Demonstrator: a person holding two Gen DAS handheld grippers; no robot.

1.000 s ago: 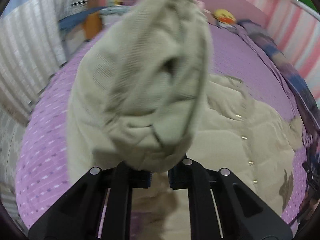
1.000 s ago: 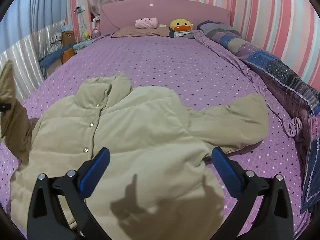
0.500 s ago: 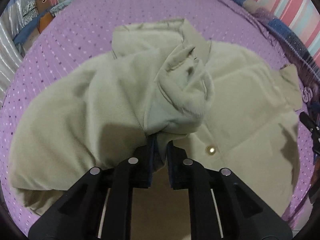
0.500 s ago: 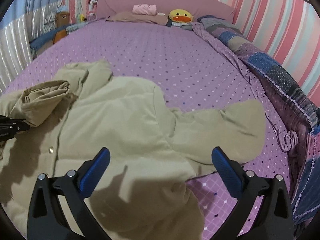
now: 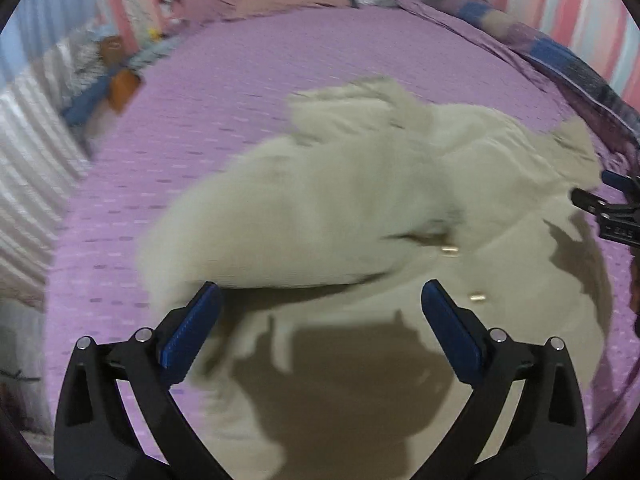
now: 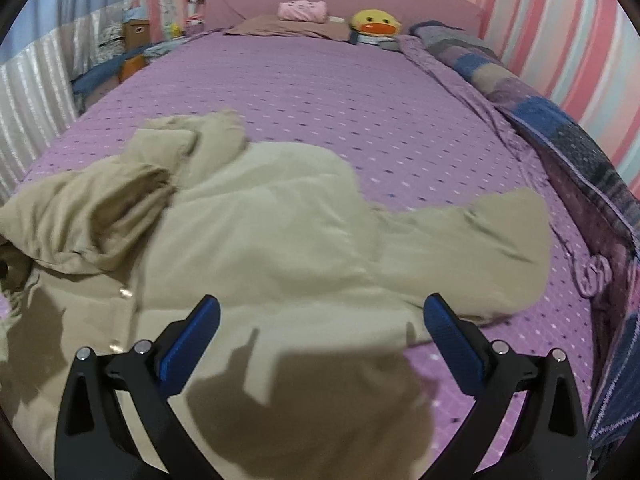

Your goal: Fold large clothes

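From the left wrist camera, the left gripper hangs over a beige padded jacket spread on the purple dotted bedsheet. Its jaws are opening, blue pads wide apart, and nothing is pinched between them. Just beyond the pads, one sleeve lies folded across the front of the jacket, over the line of snap buttons (the picture is smeared here, so its edges are hard to trace). The tip of the right gripper pokes in at the right edge.

From the right wrist camera, the right gripper hovers above the lower part of the jacket with its claw spread wide and empty; the cloth lies below it, not between the pads as far as I can tell. The folded-in sleeve sits bunched at the left near the collar, while the other sleeve is stretched out flat toward the patchwork quilt along the striped wall. A duck plush rests at the headboard.

By my reading, the fold is in its early part: one sleeve is brought in, rather loosely. The outstretched sleeve remains, then the body must be doubled over.
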